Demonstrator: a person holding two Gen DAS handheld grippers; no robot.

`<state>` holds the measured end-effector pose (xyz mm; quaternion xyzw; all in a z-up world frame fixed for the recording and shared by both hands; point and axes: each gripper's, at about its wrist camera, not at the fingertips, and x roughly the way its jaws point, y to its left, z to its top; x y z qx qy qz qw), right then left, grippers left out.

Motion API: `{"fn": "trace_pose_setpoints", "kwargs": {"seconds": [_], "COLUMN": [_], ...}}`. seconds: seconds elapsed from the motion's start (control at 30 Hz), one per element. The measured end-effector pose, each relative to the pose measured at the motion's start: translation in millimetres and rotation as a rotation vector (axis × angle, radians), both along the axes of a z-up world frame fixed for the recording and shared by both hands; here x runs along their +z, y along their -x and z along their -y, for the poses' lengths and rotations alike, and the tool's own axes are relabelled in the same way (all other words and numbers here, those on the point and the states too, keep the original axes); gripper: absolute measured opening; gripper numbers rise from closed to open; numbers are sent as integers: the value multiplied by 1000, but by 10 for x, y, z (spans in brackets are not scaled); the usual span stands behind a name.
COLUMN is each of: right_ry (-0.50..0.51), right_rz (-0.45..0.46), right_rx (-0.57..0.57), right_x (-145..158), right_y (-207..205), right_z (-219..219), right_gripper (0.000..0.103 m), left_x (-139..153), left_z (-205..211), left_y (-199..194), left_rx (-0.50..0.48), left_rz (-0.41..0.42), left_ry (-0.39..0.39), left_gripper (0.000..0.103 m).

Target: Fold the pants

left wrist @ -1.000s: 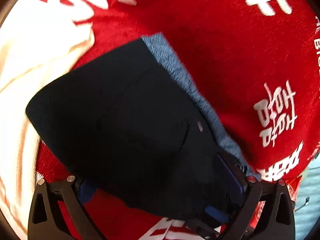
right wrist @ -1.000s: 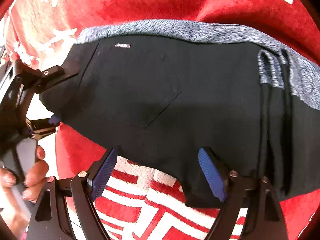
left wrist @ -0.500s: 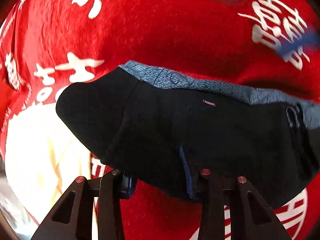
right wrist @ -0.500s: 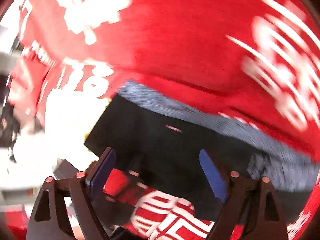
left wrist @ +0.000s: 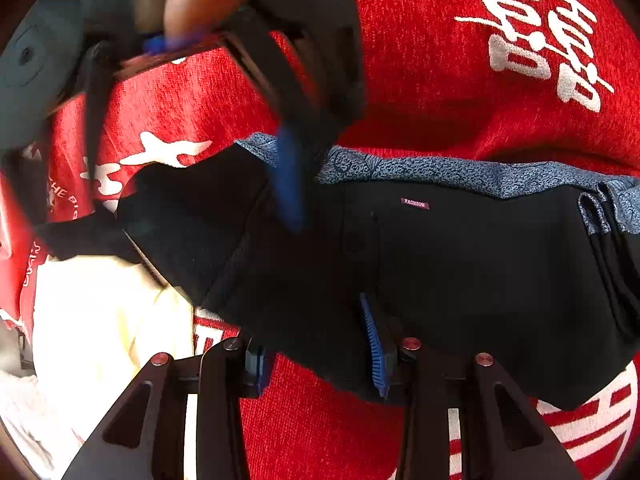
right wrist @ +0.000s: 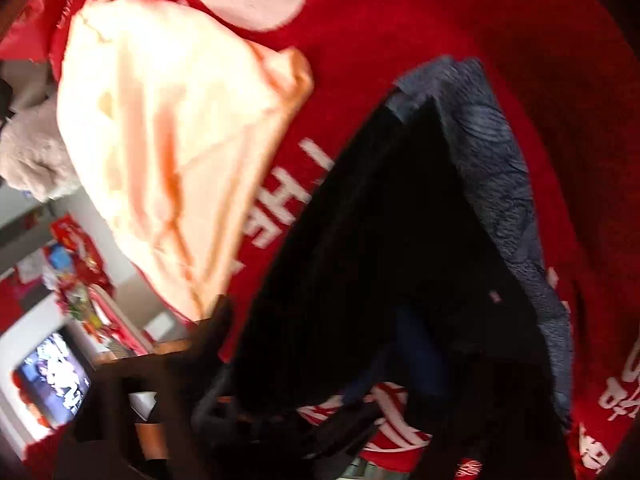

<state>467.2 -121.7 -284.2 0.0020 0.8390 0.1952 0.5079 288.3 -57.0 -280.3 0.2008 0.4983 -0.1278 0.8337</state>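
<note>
Mid-fold: left gripper (left wrist: pixel 320 354) jaws pinched on the black pants (left wrist: pixel 480 280) hem, right gripper (left wrist: pixel 288 176) jaws just closing at the waistband; next, carry both edges across together.

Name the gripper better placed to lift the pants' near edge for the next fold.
Left, probably. The left gripper sits at the pants' near edge, cloth between its pads. The right gripper is over the waistband.
</note>
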Motion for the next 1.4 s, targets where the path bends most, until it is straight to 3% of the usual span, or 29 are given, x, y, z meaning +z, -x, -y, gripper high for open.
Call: {"fn": "trace_pose_setpoints", "kwargs": {"seconds": [0.2, 0.37, 0.5, 0.63, 0.8, 0.97, 1.17, 1.3, 1.4], "right_ry": [-149, -277, -359, -414, -457, -476, -510, -537, -527], "right_rz": [178, 338, 433, 514, 542, 493, 444, 412, 400], "right_rx": [-131, -303, -449, -603, -804, -980, -1102, -1131, -1124], "right_x": [544, 1076, 1344, 1493, 1290, 728, 26, -232, -246], "right_y": [210, 706, 1088, 1616, 2335, 2952, 3248, 3297, 3341], "right_z": [595, 1412, 2096, 2862, 3776, 4464, 4733, 4867, 4865], "right_gripper": [20, 20, 20, 20, 20, 20, 20, 21, 23], "left_x": [357, 774, 1080, 1266, 1232, 906, 418, 298, 303], "left_z": [303, 654, 1078, 1518, 2222, 2766, 3209, 3207, 3211], "left_y": [245, 536, 894, 1174, 1628, 1979, 2167, 2195, 2293], "left_rx": [-87, -182, -271, -343, -459, -530, -550, -542, -556], "left_rz": [77, 125, 160, 144, 89, 21, -21, -30, -57], "left_ry": [17, 67, 96, 132, 135, 84, -26, -61, -73], "left_gripper": [40, 40, 40, 40, 40, 40, 40, 43, 46]}}
